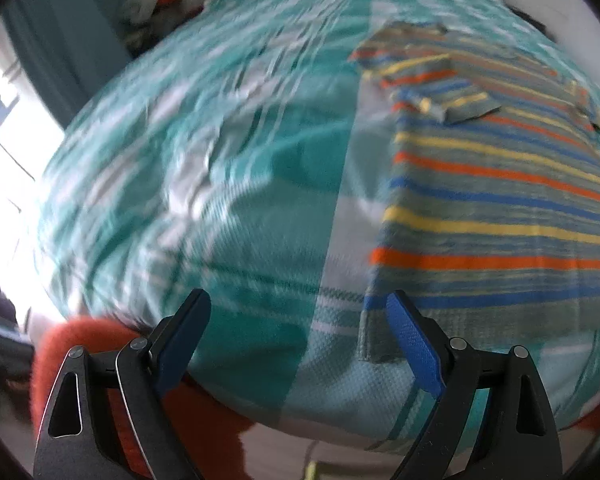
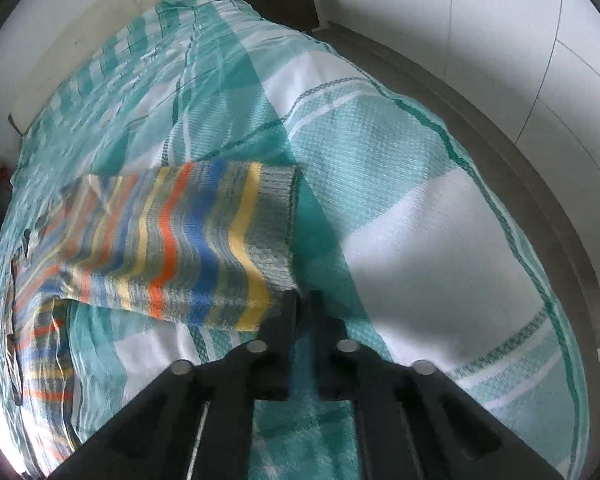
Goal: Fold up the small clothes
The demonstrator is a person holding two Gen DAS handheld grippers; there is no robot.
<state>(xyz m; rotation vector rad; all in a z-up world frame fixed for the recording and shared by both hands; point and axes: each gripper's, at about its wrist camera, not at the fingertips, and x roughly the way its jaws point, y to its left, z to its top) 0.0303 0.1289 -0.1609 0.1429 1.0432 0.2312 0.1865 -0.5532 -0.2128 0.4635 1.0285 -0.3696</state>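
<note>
Striped shirt [image 2: 168, 240] lies on the teal checked bedspread [image 2: 420, 208], its hem corner lifted and pinched in your right gripper [image 2: 304, 300], fingers narrow. Left gripper [image 1: 300, 320] hangs wide and empty beside the near hem corner. Fold is underway; next, I judge, carry that corner across, keeping the hem edge straight.

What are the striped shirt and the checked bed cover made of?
Striped shirt: looks like soft matte knit, probably cotton; it drapes limply and its hem band is ribbed. Checked bed cover: seemingly woven cotton, matte, with a visible waffle-like weave.
</note>
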